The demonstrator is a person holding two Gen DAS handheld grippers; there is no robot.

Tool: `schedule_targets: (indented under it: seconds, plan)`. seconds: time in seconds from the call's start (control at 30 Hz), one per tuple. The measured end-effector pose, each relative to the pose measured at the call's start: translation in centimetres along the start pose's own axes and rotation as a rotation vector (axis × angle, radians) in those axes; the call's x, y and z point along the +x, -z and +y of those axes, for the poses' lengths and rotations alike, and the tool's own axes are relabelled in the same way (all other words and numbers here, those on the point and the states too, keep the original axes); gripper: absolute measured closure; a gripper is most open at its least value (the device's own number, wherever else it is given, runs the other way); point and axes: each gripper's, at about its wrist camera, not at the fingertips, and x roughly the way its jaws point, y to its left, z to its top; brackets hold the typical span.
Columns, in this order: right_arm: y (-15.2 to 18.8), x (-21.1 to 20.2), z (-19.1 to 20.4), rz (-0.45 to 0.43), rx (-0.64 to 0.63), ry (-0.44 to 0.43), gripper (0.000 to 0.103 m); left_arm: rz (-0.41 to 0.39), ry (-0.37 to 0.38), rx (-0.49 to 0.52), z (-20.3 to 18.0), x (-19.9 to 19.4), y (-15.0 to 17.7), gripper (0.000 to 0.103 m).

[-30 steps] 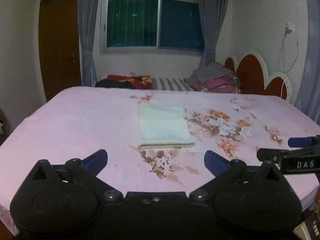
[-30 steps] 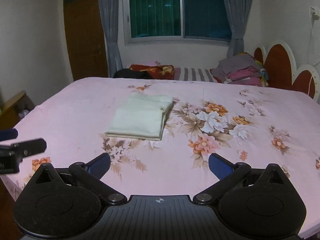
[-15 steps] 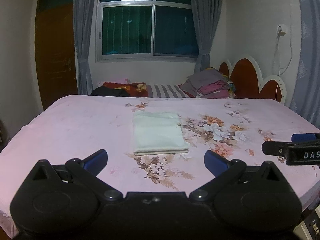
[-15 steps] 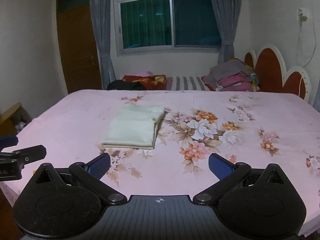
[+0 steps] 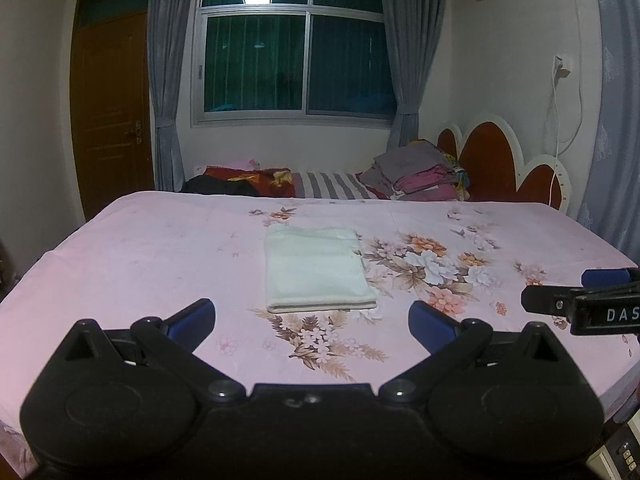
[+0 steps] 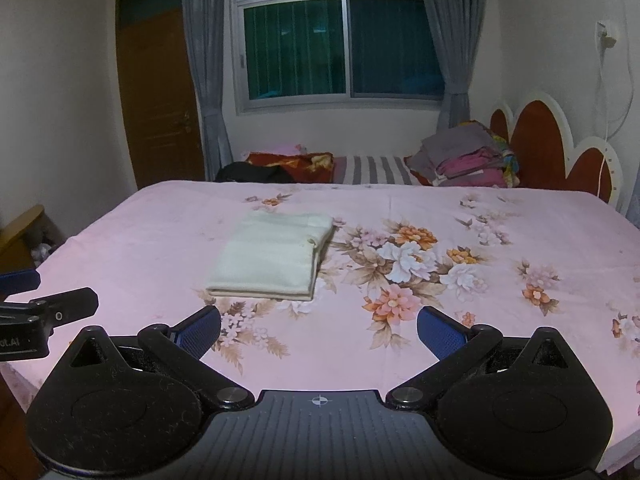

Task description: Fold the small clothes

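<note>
Both sets of jaws are spread wide and hold nothing: the left gripper (image 5: 311, 315) and right gripper (image 6: 319, 325) have drawn back toward the near edge of the pink floral bedsheet (image 5: 132, 264), tilting up. The folded cream cloth (image 5: 314, 269) lies flat at frame centre, apart from both, so this piece looks finished to me.

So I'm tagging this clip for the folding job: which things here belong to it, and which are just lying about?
Part of the job:
- cream folded cloth on the pink floral bed sheet
- left gripper, fingers open, empty
- right gripper, fingers open, empty

Just lying about:
- pile of clothes by the headboard
- dark garment
- striped bedding
</note>
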Motion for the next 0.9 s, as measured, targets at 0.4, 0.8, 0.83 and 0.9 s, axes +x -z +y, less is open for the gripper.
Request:
schedule_targets:
  seconds: [0.4,0.8,0.83,0.9]
  plan:
    - [-0.3,-0.3,0.4,-0.003,-0.009,-0.004,0.000,-0.007,0.004,-0.010,0.0,-0.1,-0.2,0.000]
    - [-0.5,-0.6,0.4,-0.011,-0.016,-0.004,0.000,-0.017,0.003,-0.015,-0.9,-0.5,-0.3,0.000]
    - [-0.5,-0.6,0.4,-0.012,-0.016,-0.004,0.000,-0.017,0.002,-0.015,-1.0,-0.5,-0.3,0.000]
    - [-0.5,-0.6,0.2,-0.010,-0.017,-0.004,0.000,-0.016,0.003,-0.013,-1.1,-0.5,-0.3,0.000]
